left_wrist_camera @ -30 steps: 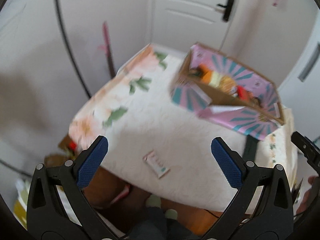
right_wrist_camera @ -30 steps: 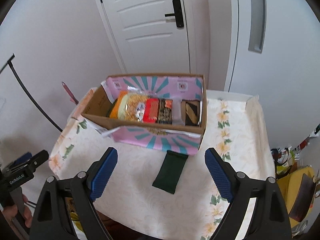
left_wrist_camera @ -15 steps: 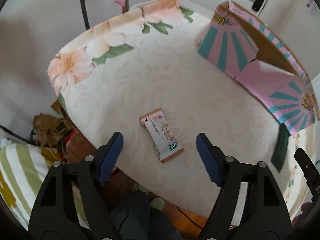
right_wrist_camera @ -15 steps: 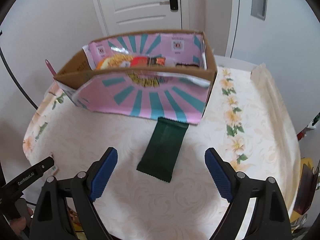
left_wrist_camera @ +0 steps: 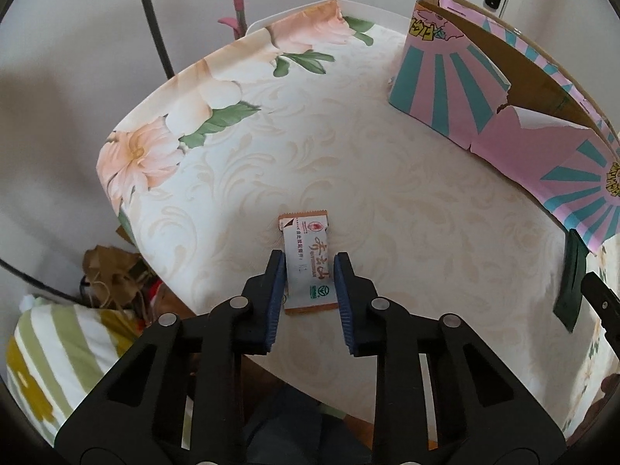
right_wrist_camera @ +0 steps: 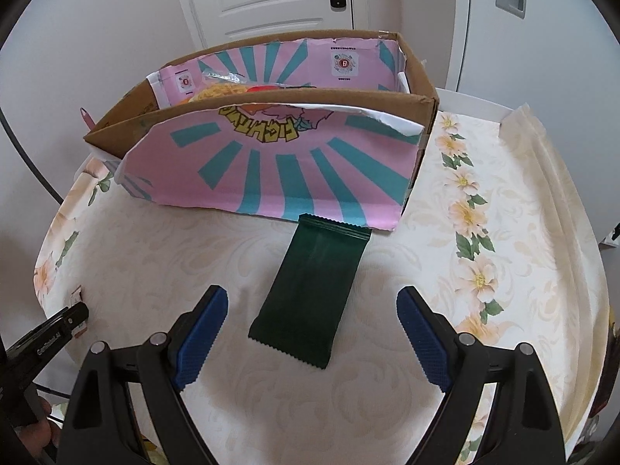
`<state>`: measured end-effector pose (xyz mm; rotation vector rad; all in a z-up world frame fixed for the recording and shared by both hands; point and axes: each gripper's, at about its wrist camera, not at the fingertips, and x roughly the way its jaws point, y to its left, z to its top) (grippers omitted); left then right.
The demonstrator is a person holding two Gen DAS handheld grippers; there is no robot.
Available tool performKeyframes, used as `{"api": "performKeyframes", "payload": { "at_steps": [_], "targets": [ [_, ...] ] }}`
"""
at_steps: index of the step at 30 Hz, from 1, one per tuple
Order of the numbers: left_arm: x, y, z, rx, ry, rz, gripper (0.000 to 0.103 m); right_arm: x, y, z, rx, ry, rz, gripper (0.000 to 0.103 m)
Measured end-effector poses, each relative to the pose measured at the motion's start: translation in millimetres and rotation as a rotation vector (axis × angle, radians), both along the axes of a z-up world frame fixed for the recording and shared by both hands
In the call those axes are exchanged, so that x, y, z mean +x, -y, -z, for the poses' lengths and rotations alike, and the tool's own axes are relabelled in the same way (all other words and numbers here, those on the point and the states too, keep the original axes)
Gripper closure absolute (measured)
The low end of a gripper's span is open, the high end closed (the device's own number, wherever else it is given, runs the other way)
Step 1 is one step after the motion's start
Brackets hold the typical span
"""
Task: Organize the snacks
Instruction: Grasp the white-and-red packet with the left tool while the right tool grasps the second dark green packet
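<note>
Presently the left gripper (left_wrist_camera: 308, 267) is clamped on the white snack packet (left_wrist_camera: 308, 261), pads on its two long edges, having just closed. Recommended: lift straight up, keeping the packet level, before carrying it to the cardboard box (right_wrist_camera: 422, 116). The right gripper (right_wrist_camera: 312, 316) stands wide apart, the dark green packet (right_wrist_camera: 316, 290) lying untouched between its fingers. The box already holds several snacks.

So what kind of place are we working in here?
Most likely a room in a home: a small table under a flowered tablecloth, a white panelled door with a black handle close behind it, and a striped cushion on the floor beside bags.
</note>
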<state>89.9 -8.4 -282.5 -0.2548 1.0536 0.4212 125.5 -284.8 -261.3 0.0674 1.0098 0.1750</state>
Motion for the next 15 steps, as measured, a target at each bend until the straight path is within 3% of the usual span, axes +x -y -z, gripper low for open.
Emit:
{"api": "performKeyframes", "payload": {
  "at_steps": [15],
  "targets": [
    [10.6, 9.8, -19.4, -0.028, 0.042, 0.052, 0.081, 11.6, 4.7, 4.8, -0.025, -0.017, 0.061, 0.016]
  ]
}}
